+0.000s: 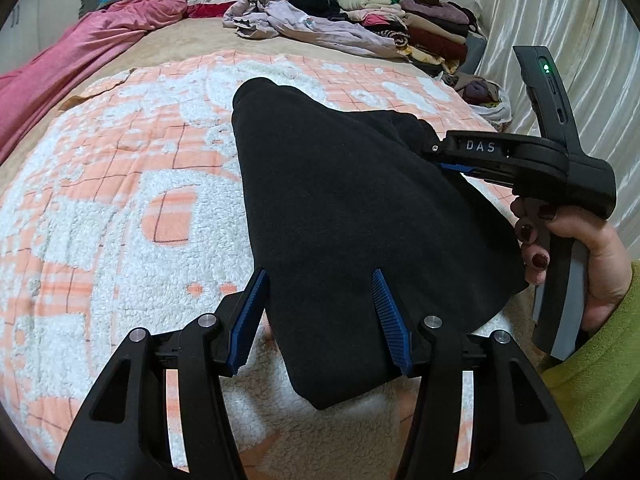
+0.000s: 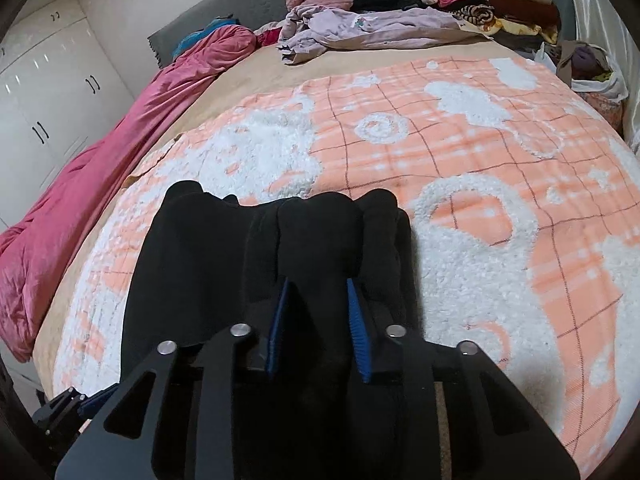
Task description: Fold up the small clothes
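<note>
A black garment [image 1: 340, 208] lies on the orange-and-white fleece blanket [image 1: 120, 200]. My left gripper [image 1: 320, 272] is open and sits low over the garment's near end. Its left pad is at the cloth's edge and its right pad is over the cloth, with nothing pinched between them. My right gripper [image 1: 430, 152], held by a hand in a green sleeve, is shut on the garment's right edge. In the right wrist view the black garment [image 2: 224, 248] bunches in folds between the blue pads of the right gripper [image 2: 318, 282]. The left gripper [image 2: 64, 408] peeks in at the lower left.
A crumpled lilac garment [image 1: 304, 24] and a stack of folded clothes [image 1: 420, 20] lie at the bed's far side. A pink blanket [image 1: 80, 52] runs along the left edge. A white bag of clothes [image 1: 488, 96] sits by the curtain [image 1: 580, 40]. White wardrobes [image 2: 52, 92] stand at left.
</note>
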Motion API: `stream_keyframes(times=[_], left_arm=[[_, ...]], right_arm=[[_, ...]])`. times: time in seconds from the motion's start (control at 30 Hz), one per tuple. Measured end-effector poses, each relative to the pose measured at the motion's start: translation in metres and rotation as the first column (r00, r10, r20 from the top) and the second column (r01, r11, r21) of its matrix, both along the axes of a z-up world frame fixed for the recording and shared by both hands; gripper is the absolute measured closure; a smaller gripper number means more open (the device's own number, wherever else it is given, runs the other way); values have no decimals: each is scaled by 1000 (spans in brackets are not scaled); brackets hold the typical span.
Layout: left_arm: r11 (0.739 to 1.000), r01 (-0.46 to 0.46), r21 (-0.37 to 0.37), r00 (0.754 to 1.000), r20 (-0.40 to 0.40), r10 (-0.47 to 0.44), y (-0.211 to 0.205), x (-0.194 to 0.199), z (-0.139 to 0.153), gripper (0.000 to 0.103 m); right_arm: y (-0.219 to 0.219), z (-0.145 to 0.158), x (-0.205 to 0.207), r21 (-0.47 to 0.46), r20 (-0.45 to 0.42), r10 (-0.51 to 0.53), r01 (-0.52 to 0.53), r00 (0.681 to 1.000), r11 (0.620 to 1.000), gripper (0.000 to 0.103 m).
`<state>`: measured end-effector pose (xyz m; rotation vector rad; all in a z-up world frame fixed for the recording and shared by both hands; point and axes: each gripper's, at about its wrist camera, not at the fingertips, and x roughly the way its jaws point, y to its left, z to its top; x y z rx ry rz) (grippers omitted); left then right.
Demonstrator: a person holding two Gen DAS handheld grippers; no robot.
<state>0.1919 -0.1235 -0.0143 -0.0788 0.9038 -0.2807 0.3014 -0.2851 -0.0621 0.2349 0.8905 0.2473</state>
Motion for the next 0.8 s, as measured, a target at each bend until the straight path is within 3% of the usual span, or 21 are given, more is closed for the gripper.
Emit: stream_keyframes(times=[0.07, 0.13, 0.53, 0.8], left_arm=[[1000, -2, -3, 1000, 0, 2, 0, 0, 0, 58], [1000, 0, -1, 1000, -1, 0, 0, 1, 1, 58], [1000, 6, -29, 1000, 6, -5, 1, -4, 8, 58], [1000, 14, -18, 1000, 6, -14, -4, -4, 9, 57]], right_arm=[[4, 1, -2, -16, 18, 17, -17, 1000, 1000, 93], [8, 5, -6, -38, 47, 35, -33, 998, 999, 95], [-9, 40, -31, -94, 209, 27, -7, 977, 996, 97], [-9, 23, -21, -184, 159, -2, 31, 987, 982, 97]])
